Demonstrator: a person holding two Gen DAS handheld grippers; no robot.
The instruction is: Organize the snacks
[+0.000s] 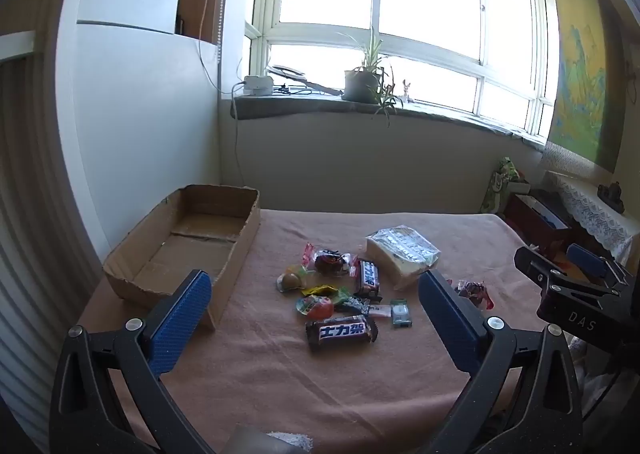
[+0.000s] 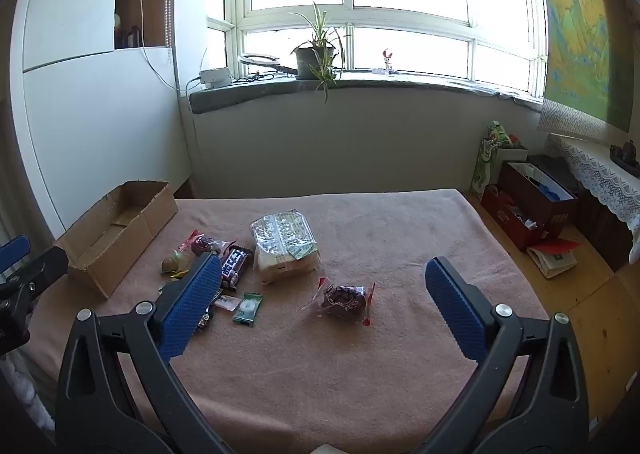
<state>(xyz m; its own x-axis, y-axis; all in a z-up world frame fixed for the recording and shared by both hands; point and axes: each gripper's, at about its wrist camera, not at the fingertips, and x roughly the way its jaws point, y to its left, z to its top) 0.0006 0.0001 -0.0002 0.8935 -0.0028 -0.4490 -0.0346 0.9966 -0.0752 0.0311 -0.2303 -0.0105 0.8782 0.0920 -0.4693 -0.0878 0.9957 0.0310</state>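
Observation:
A pile of snacks lies on the pink-covered table (image 1: pixel 280 382): a brown Snickers bar (image 1: pixel 341 332), a second Snickers (image 1: pixel 369 278), a wrapped bread loaf (image 1: pixel 402 257), small candies (image 1: pixel 320 304) and a green packet (image 1: pixel 401 312). An empty cardboard box (image 1: pixel 188 250) sits at the left. My left gripper (image 1: pixel 316 314) is open above the pile, holding nothing. My right gripper (image 2: pixel 324 302) is open and empty, its jaws either side of a dark red-wrapped snack (image 2: pixel 345 297) lying apart from the pile. The loaf (image 2: pixel 285 246) and the box (image 2: pixel 116 230) also show in the right wrist view.
A windowsill with a potted plant (image 1: pixel 362 83) runs behind the table. Red boxes and bags (image 2: pixel 528 209) stand on the wooden floor to the right. A white cabinet (image 1: pixel 132 113) stands behind the cardboard box. The right gripper's body (image 1: pixel 576 294) shows at the right edge.

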